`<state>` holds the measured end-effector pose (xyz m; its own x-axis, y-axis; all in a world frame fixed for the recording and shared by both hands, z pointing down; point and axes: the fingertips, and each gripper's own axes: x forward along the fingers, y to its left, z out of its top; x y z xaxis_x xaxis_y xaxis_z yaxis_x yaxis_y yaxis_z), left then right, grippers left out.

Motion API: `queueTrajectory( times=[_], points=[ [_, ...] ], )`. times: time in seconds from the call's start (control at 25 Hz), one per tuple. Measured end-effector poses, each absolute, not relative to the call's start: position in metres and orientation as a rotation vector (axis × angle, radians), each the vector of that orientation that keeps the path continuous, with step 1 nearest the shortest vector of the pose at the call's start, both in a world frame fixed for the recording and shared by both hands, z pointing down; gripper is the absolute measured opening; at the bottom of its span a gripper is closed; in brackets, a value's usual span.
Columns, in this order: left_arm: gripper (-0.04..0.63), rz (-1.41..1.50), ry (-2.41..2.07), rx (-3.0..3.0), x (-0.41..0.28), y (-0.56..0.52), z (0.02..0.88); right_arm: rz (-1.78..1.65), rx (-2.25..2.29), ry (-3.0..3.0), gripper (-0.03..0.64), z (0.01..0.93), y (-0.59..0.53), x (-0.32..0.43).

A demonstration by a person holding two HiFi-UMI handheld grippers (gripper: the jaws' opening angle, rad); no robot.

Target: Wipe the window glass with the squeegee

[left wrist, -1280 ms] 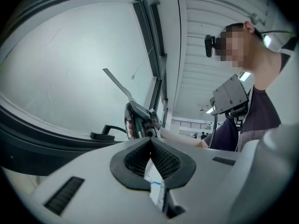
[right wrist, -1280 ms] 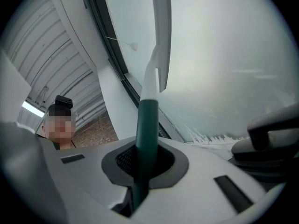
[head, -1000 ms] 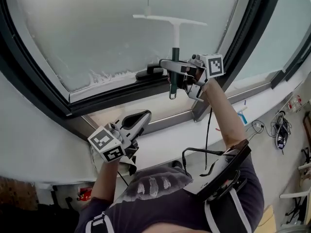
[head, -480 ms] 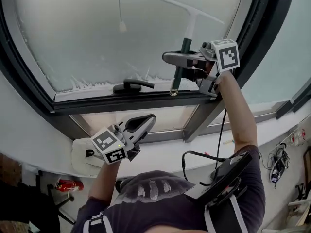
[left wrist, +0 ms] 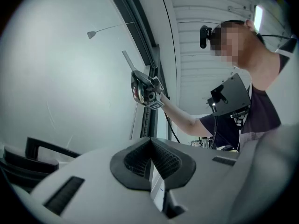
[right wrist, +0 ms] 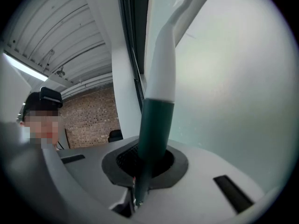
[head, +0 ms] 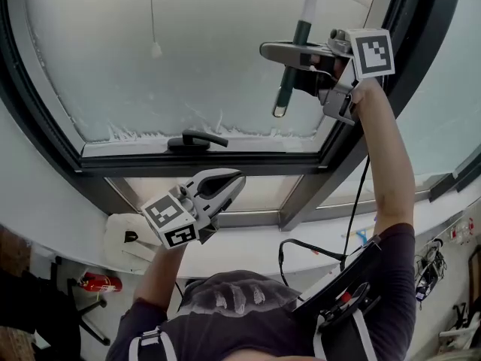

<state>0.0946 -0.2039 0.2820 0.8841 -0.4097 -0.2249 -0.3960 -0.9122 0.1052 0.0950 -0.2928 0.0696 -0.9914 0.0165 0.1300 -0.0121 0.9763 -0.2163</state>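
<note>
Frosted window glass [head: 188, 59] in a dark frame. Black window handle [head: 197, 140] at its lower edge, cord pull [head: 155, 49] hanging before the pane. Brick wall [right wrist: 88, 120] behind. Right gripper [head: 289, 53] raised, fingers pinching the squeegee [head: 284, 89] by its green handle, blade end near the pane's top right. Left gripper [head: 225, 180] low, fingers pressed together, empty.

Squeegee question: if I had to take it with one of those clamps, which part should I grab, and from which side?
The dark green handle, from the room side, jaws across the shaft. It is a straight round bar standing clear of the window glass, and the white neck leading to the blade stays free. The right gripper is shut on it that way.
</note>
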Motion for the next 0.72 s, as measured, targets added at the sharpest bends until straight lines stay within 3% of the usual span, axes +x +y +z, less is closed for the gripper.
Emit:
queueTrajectory(
  times=[0.72],
  points=[
    [0.006,-0.382,-0.495,3.0,0.071,-0.211,0.282,0.358,0.175,-2.926,0.003,0.043,-0.315,0.122]
  ],
)
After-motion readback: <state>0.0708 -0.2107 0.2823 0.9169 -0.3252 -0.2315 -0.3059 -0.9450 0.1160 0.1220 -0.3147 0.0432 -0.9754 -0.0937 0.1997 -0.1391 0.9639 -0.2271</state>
